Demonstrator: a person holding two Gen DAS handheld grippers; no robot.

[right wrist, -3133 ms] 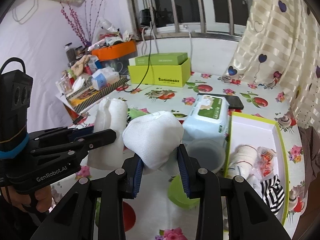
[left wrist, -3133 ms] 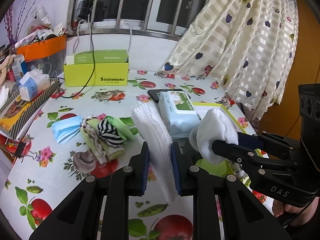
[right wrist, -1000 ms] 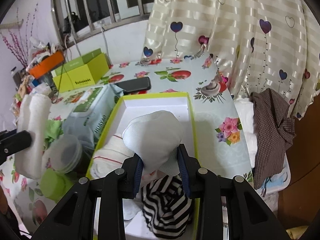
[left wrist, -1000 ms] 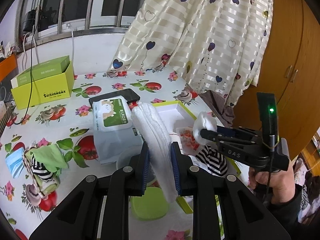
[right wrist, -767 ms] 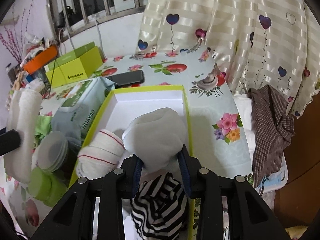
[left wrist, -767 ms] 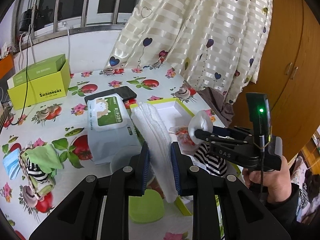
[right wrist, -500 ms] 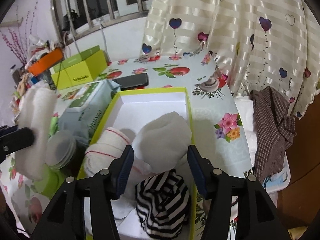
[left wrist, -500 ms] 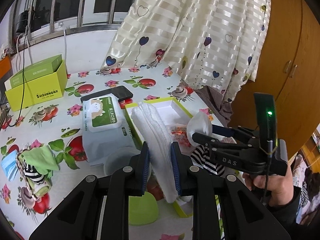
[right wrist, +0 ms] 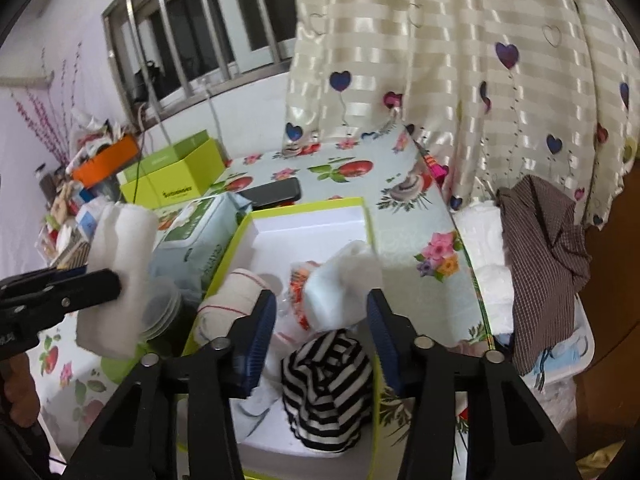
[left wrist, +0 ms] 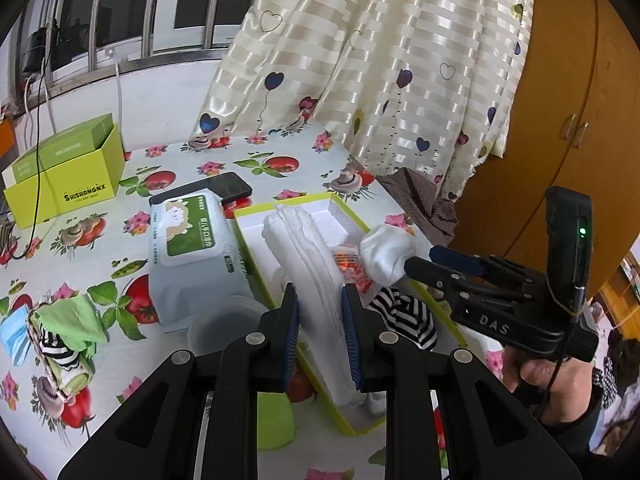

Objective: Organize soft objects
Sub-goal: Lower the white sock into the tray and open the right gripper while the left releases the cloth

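My left gripper (left wrist: 320, 330) is shut on a folded white towel (left wrist: 308, 264) and holds it upright beside the near end of the lime-edged white box (left wrist: 340, 210). My right gripper (right wrist: 322, 326) is open above the box (right wrist: 316, 224). The white sock bundle (right wrist: 340, 284) lies loose between its jaws, on the things in the box. In the left wrist view that bundle (left wrist: 384, 252) sits at the right gripper's fingertips. The box also holds a black-and-white striped roll (right wrist: 330, 372), a white roll with red stripes (right wrist: 230, 300) and a small red-patterned packet (right wrist: 298, 284).
A wet-wipes pack (left wrist: 188, 248) and a phone (left wrist: 208, 190) lie left of the box. A clear tub (left wrist: 224, 324) and green lid (left wrist: 274, 420) sit near me. Green and striped cloths (left wrist: 64, 332) and a blue mask (left wrist: 14, 340) lie at left. A lime carton (left wrist: 60, 172) stands behind.
Both grippers moved right to the box. My right gripper has opened and let go of the white sock bundle, which now rests in the box. The left gripper still holds the towel.
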